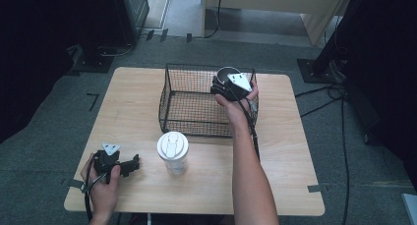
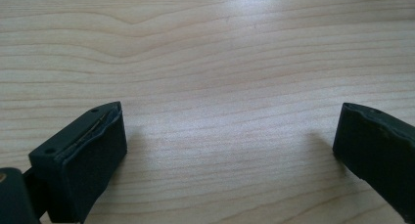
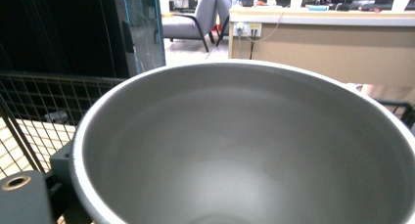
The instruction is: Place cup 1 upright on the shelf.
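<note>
1. A wire basket (image 1: 196, 104) stands on the desk (image 1: 133, 97), toward the far edge and a little right of the middle.
2. A lidded cup (image 1: 172, 153) stands upright on the desk just before the basket's near left corner.
3. The right gripper (image 1: 227, 86) is over the basket's far right corner, a metal bowl (image 3: 254, 145) at its jaws.
4. The left gripper (image 1: 129, 165) lies near the desk's near left corner, left of the cup and apart from it.

Two of the hand-held gripper: the left hand-held gripper (image 1: 132, 164) and the right hand-held gripper (image 1: 220, 86). One metal cup (image 3: 254, 150), held at the right hand-held gripper. One wire basket (image 1: 169, 104), under it. One lidded clear cup (image 1: 173, 154), just beside the left one. One desk (image 1: 133, 102).
</note>
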### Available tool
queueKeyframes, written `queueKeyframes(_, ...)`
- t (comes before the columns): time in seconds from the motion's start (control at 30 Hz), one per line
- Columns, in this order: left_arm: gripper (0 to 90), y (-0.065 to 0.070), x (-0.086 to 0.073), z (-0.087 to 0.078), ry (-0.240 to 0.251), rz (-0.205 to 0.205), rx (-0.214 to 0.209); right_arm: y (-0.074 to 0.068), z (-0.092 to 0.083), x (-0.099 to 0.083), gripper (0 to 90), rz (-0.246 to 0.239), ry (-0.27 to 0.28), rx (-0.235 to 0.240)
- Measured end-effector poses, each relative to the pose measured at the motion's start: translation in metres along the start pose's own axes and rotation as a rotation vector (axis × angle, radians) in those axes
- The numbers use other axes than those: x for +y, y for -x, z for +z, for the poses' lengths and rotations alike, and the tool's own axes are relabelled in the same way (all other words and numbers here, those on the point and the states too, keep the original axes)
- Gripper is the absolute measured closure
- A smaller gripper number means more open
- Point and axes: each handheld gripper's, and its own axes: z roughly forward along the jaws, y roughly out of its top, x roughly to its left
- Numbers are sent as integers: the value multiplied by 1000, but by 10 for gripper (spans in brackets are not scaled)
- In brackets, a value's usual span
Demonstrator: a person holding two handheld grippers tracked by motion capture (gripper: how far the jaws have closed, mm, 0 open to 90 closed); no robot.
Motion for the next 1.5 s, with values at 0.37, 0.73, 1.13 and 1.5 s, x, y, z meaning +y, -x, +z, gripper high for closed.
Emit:
queueKeyframes(0.37,0,0,0,0,2,-2,0,-4,11,-13,67,-1,-69,11)
queueKeyframes(0.73,0,0,0,0,2,-3,0,-7,13,-19,66,-39,-128,40)
queueKeyframes(1.13,0,0,0,0,-1,-1,0,-8,12,-17,36,-31,-133,31)
queueKeyframes(1.5,0,0,0,0,0,-1,0,-8,5,-4,0,-35,-68,40)
